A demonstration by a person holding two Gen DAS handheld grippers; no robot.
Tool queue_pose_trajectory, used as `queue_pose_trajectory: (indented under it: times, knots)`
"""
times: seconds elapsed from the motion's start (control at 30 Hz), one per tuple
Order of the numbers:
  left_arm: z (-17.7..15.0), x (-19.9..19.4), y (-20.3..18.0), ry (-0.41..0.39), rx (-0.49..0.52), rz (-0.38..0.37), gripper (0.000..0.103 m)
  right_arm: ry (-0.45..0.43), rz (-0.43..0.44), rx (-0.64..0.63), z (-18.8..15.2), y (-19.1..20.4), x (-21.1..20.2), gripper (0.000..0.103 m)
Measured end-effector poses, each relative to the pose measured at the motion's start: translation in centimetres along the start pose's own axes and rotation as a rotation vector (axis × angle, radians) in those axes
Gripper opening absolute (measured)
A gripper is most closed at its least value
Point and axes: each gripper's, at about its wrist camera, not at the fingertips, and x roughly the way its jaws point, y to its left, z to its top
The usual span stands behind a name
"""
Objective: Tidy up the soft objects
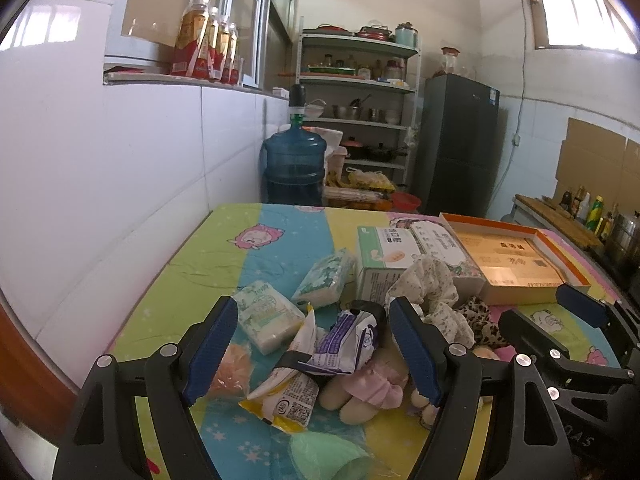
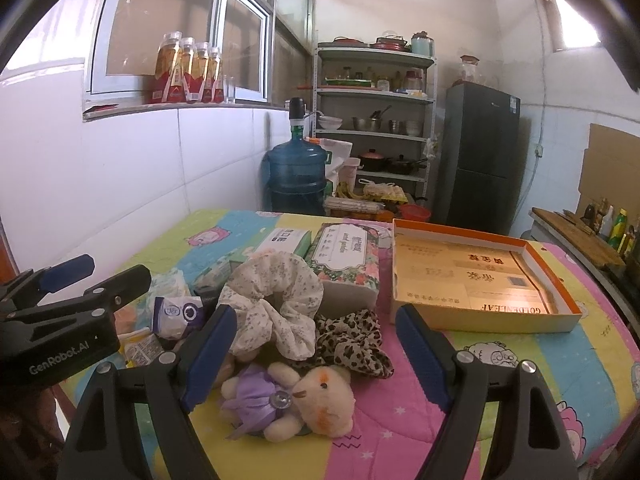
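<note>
The table (image 2: 520,360), covered with a colourful quilted cartoon cloth, carries everything. At its far right lies the shallow open cardboard box with orange rim (image 2: 480,276), empty inside; I judge it is placed there as the container for the soft things. To its left stand the floral tissue box (image 2: 348,256) and a green and white carton (image 1: 384,256), pushed to the far side, so the near part stays free for work.

The soft things lie in one loose pile at the near middle: the white floral fabric scrunchie (image 2: 276,304) leans on the leopard-print scrunchie (image 2: 352,340), and the small beige plush bear in a purple dress (image 2: 292,400) lies on its side just in front of them. Soft tissue packs (image 1: 268,316) and crumpled snack wrappers (image 1: 340,344) lie to the left.

The right gripper (image 2: 316,348) is wide open and holds nothing, with the bear and scrunchies between its fingers. The left gripper (image 1: 312,344) is also wide open and empty, above the wrappers.
</note>
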Motion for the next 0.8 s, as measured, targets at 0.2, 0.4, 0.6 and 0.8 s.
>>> queue_pose_trajectory:
  times: [0.2,0.4,0.6,0.8]
  knots:
    - [-0.08,0.08,0.09,0.002,-0.001,0.002,0.079,0.003,0.006,-0.003,-0.01,0.04,0.03,0.082]
    - [-0.12,0.21,0.15,0.006,0.001,0.005,0.079,0.013,0.014,0.0,0.16,0.0,0.19,0.082]
    - [-0.11,0.27,0.15,0.009,0.0,0.004,0.079,0.015,0.014,0.0,0.18,0.05,0.19,0.082]
    - [-0.23,0.39,0.19,0.013,0.0,0.005,0.079,0.021,0.019,0.002,0.14,-0.01,0.32,0.082]
